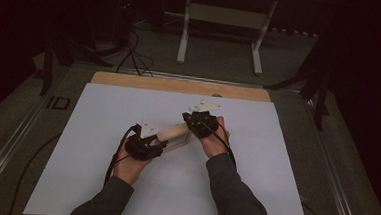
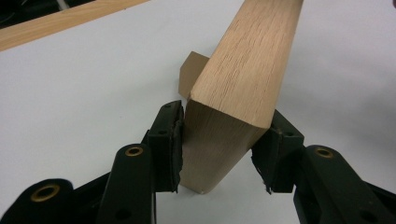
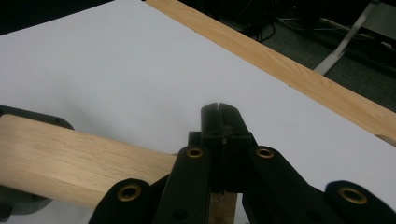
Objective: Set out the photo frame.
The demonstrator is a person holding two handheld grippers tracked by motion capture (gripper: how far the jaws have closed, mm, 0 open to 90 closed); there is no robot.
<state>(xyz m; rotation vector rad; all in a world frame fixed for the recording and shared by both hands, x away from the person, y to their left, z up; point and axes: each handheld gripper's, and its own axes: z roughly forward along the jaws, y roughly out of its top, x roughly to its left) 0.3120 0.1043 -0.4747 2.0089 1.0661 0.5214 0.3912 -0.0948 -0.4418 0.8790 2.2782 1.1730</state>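
A wooden block [image 1: 173, 133] lies near the middle of the high view on the white sheet [image 1: 103, 112] that covers the counter [image 1: 180, 85]. Its long axis runs from lower left to upper right of that frame, between the two hands.

The left tool [image 1: 143, 145] is at the block's lower-left end. In the left gripper view its jaws stand on either side of that end of the block [image 2: 243, 74]; the left pad [image 2: 173, 140] sits just beside the wood with a thin gap showing, so the grip reads as released (whether the right pad touches, I cannot tell). From there the block runs away toward the top of the frame, tilted on an edge.

The right tool [image 1: 201, 124] is at the upper-right end. In the right gripper view its jaws [image 3: 219, 140] are clenched together with nothing between them, lying over the block [image 3: 70, 158], which stretches off to the left edge.

A small brown card piece [image 2: 190, 74] lies just behind the block in the left gripper view. Beyond the counter, at the top of the high view, stands a white frame stand [image 1: 223, 29] with dark cables [image 1: 131, 54] to its left, well apart from the work.
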